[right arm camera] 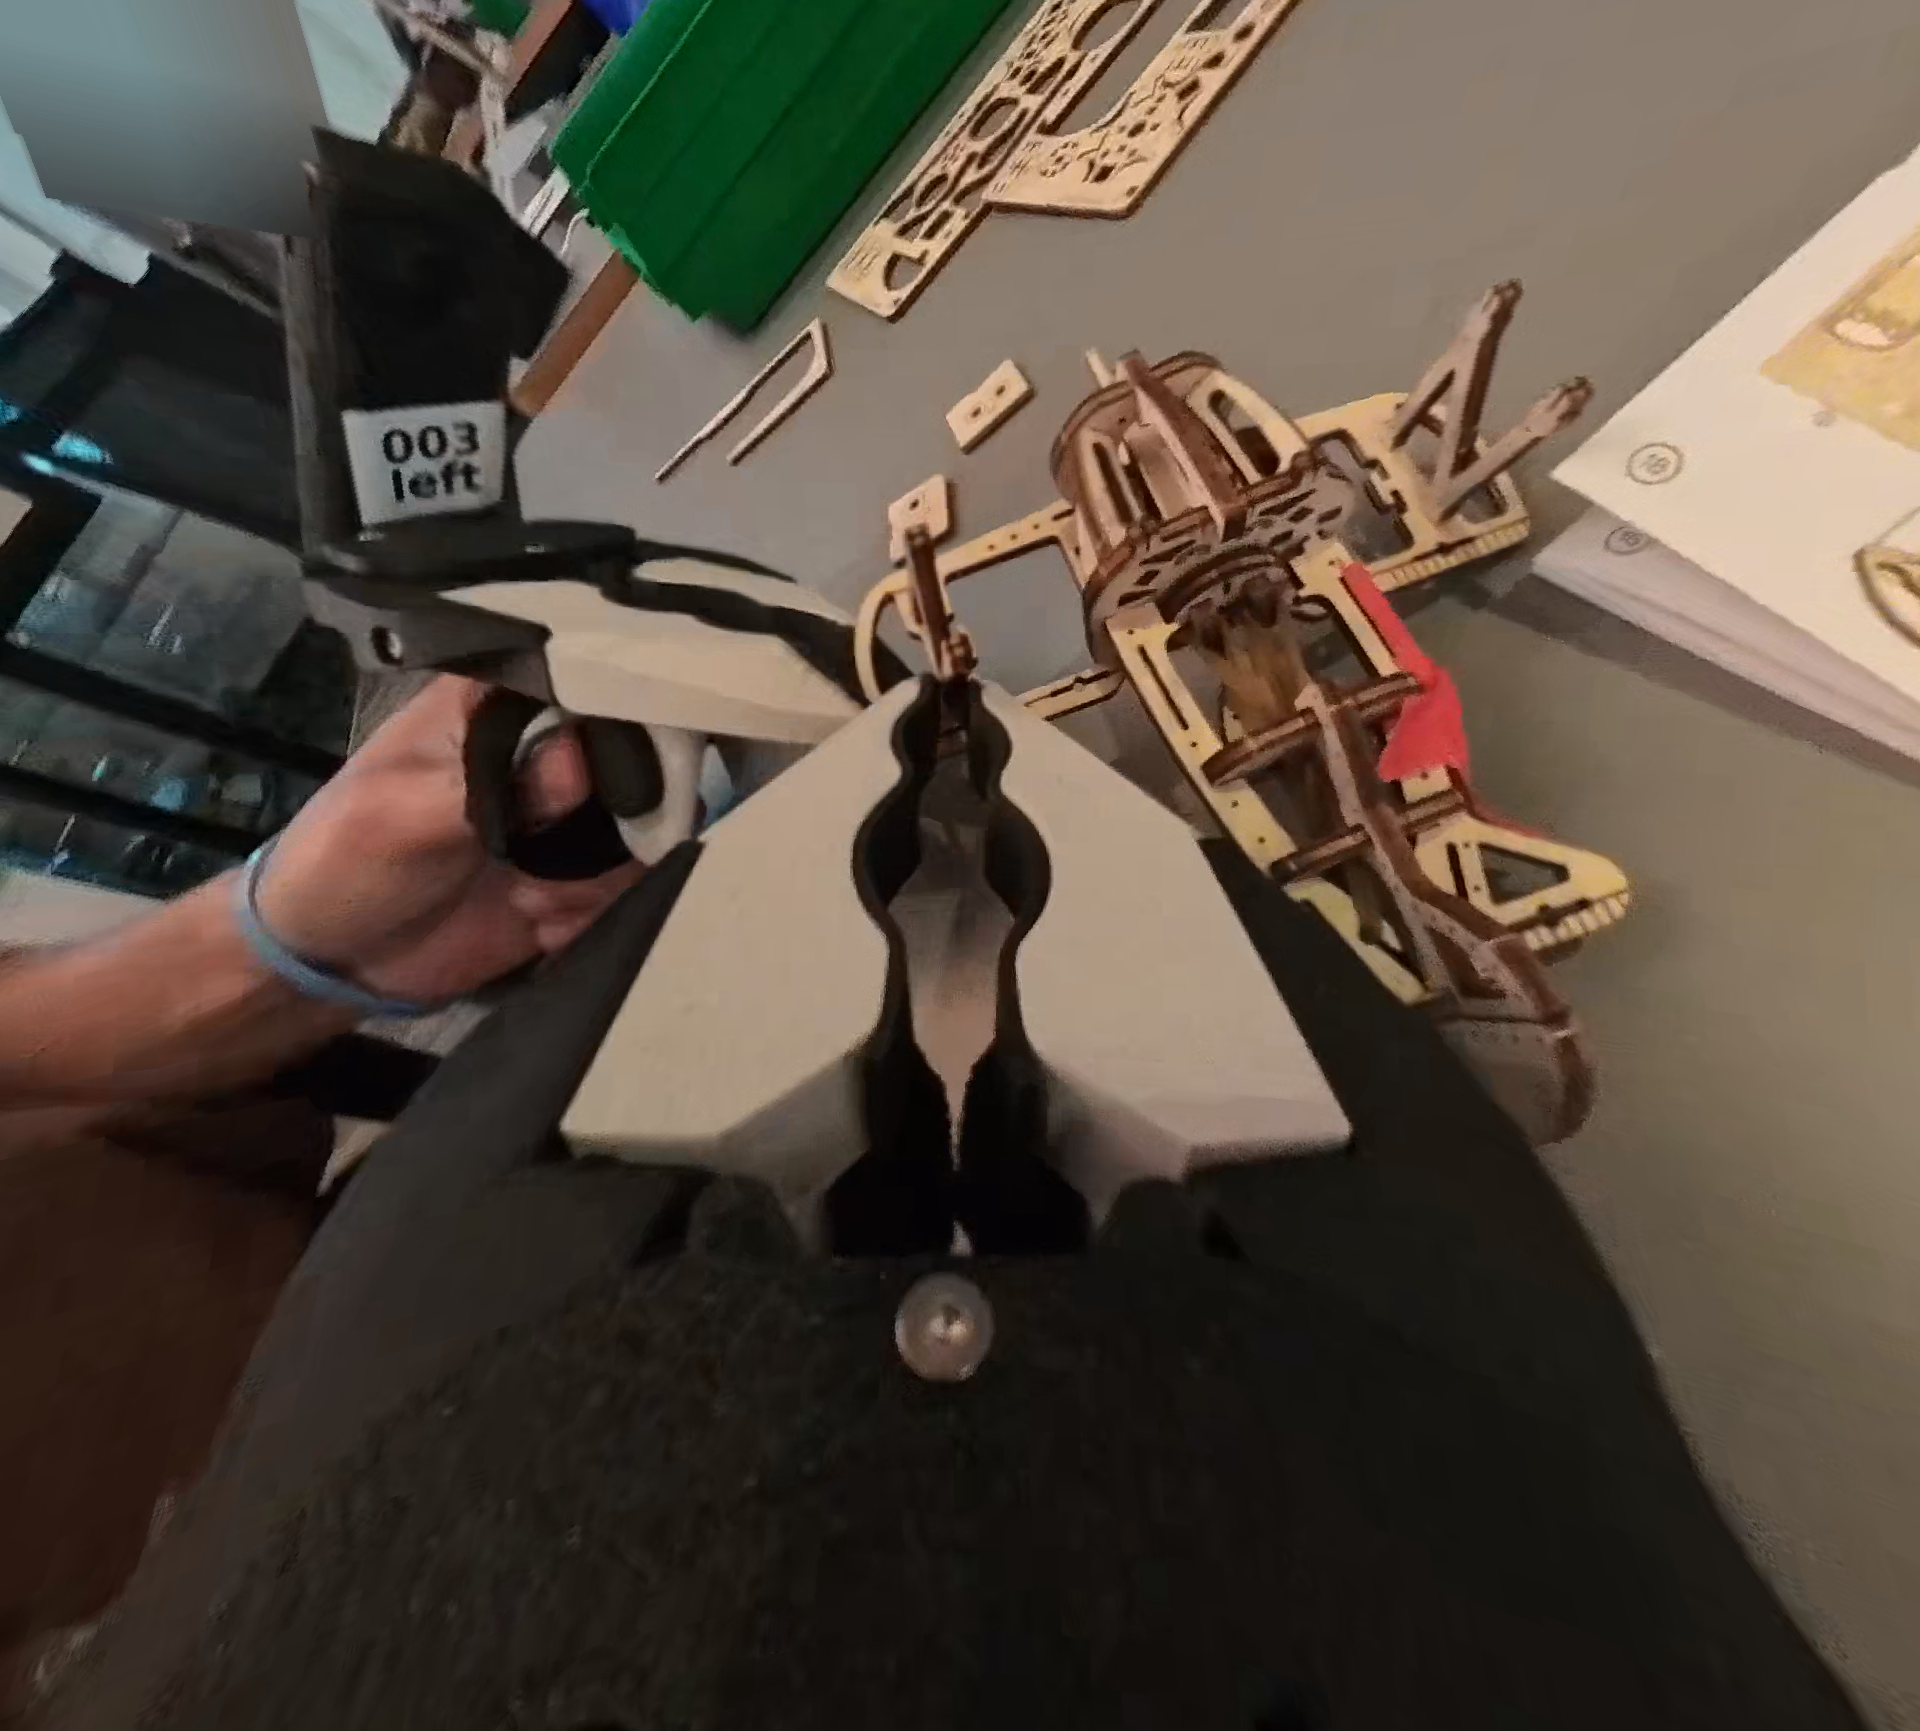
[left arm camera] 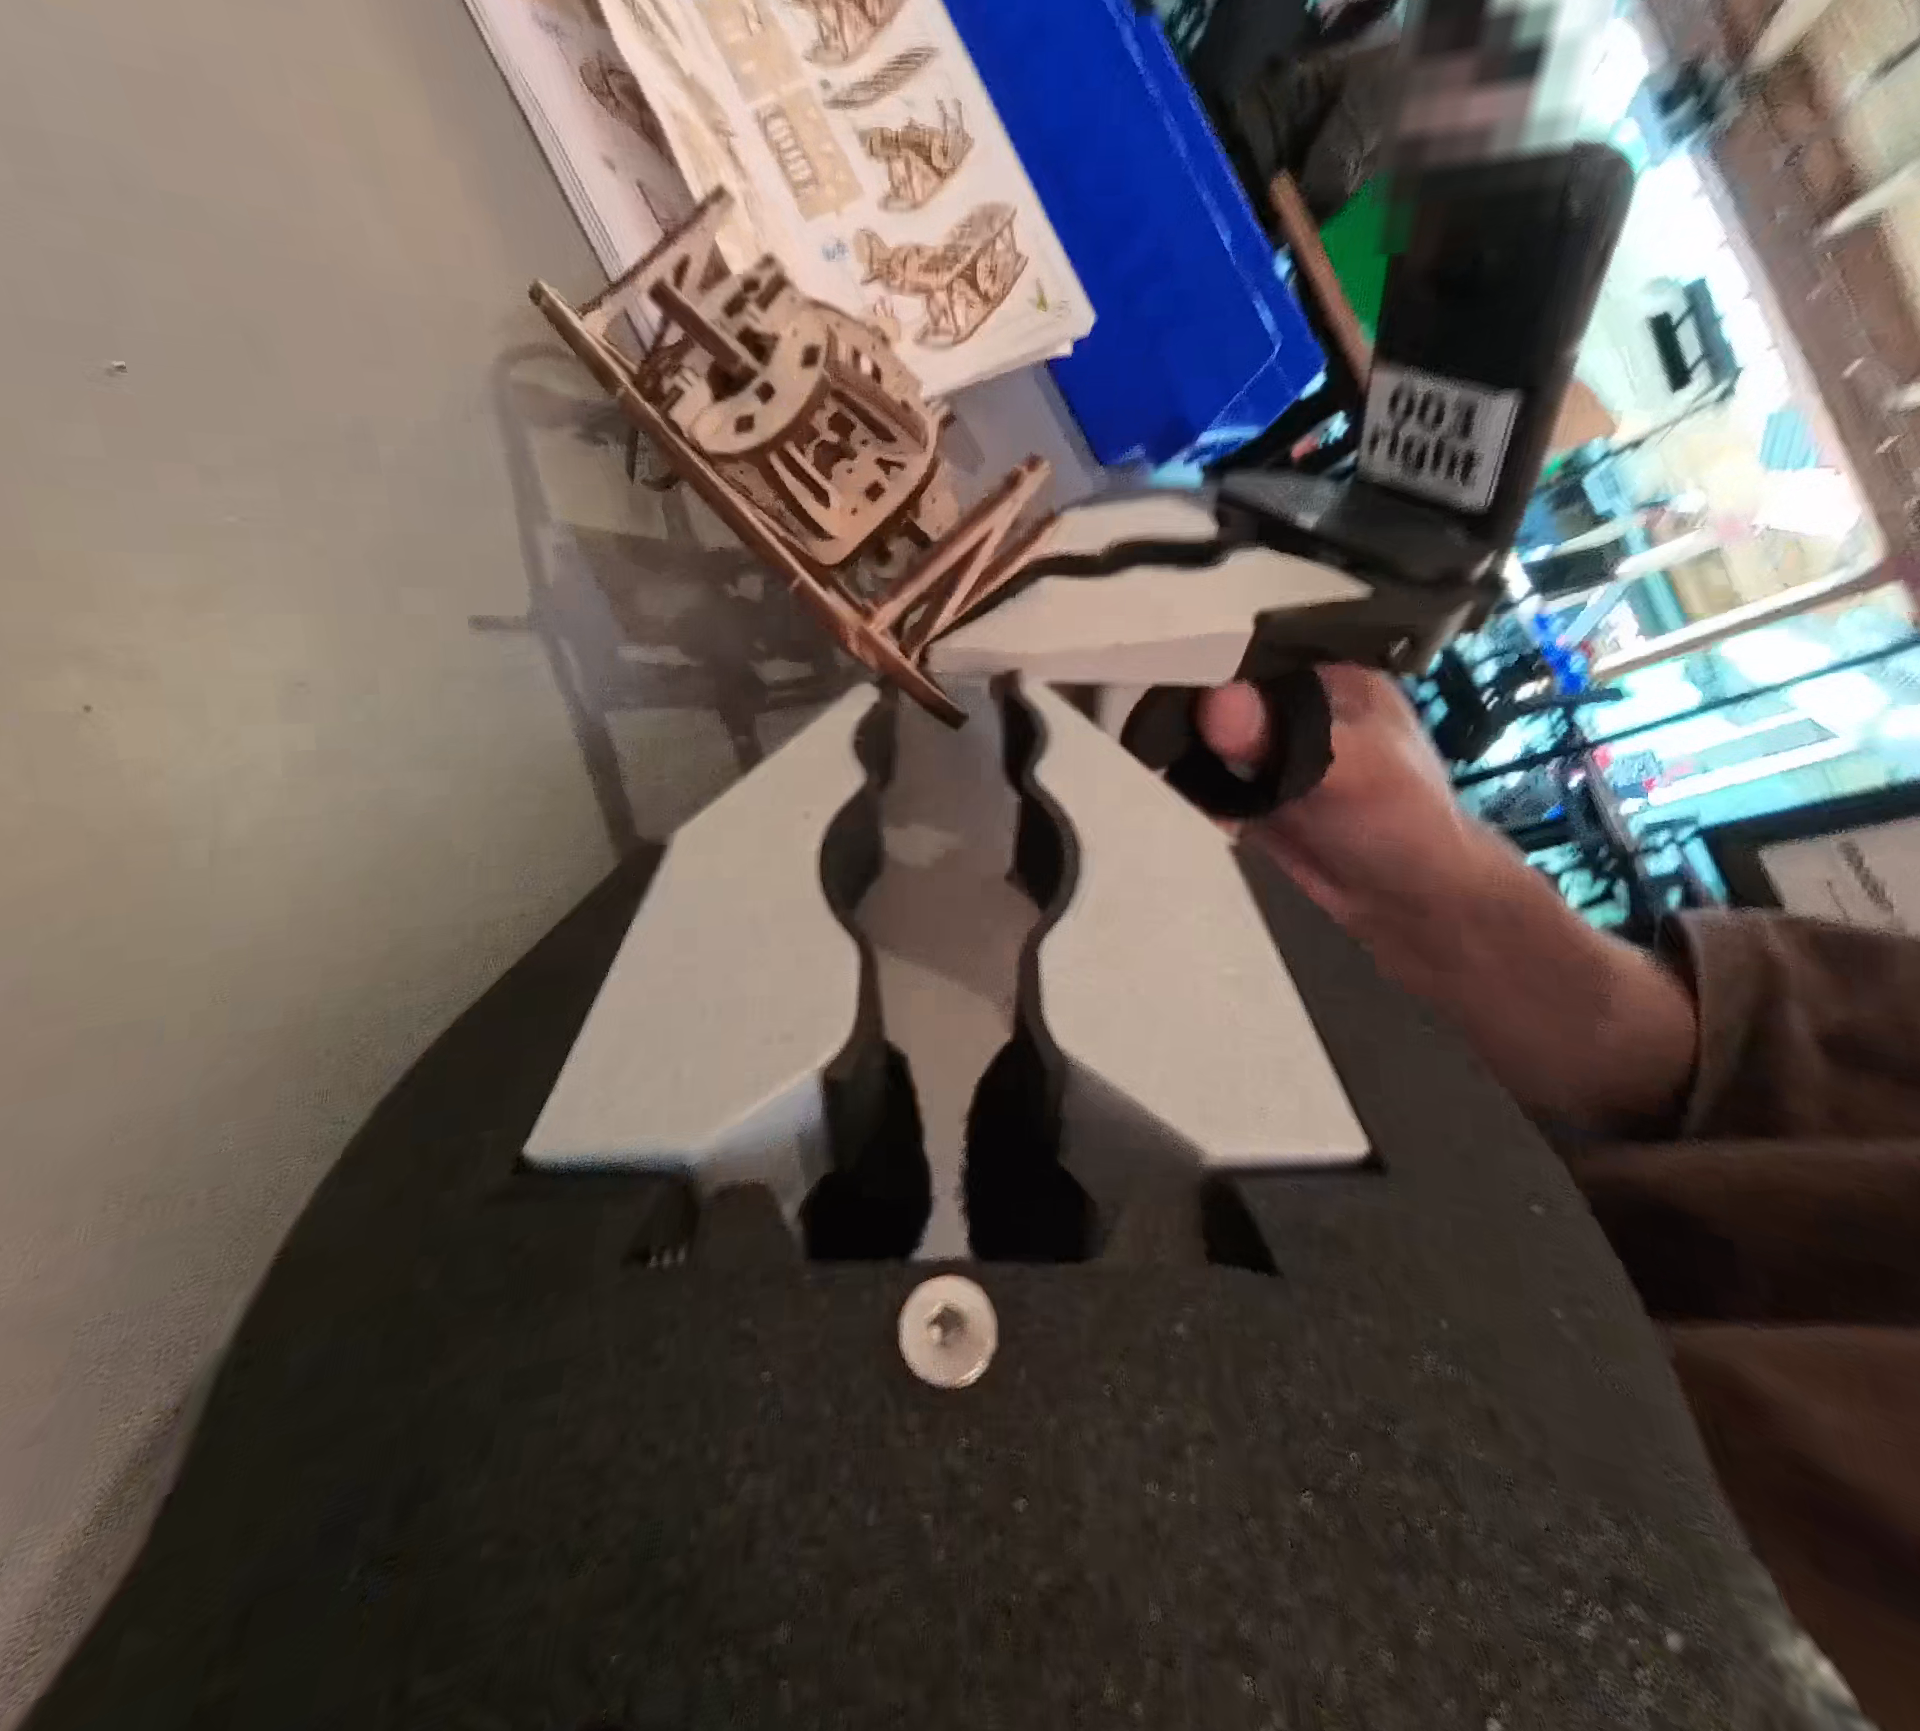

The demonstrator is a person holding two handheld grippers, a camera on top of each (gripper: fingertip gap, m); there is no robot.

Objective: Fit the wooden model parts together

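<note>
Wooden model (right arm camera: 1247,601) is lying on the counter (right arm camera: 1558,175), just ahead and to the right of the right tongs (right arm camera: 945,715). Those tongs are pinching a thin strut (right arm camera: 932,601) at the model's near edge, with the jaws nearly closed on it. The left tongs (left arm camera: 951,715) are standing slightly parted, with a wing edge sitting between the tips; no firm hold is showing.

Risk: the strut is looking slender, so twisting or pressing off-axis is likely to snap it or pop neighbouring joints. With the left tongs not clamping, the model is liable to slide.

Writing: a white sticker (right arm camera: 428,468) is showing on the left tool body, and instruction sheets (left arm camera: 883,123) are lying beyond the tips. No brand is discernible.
</note>
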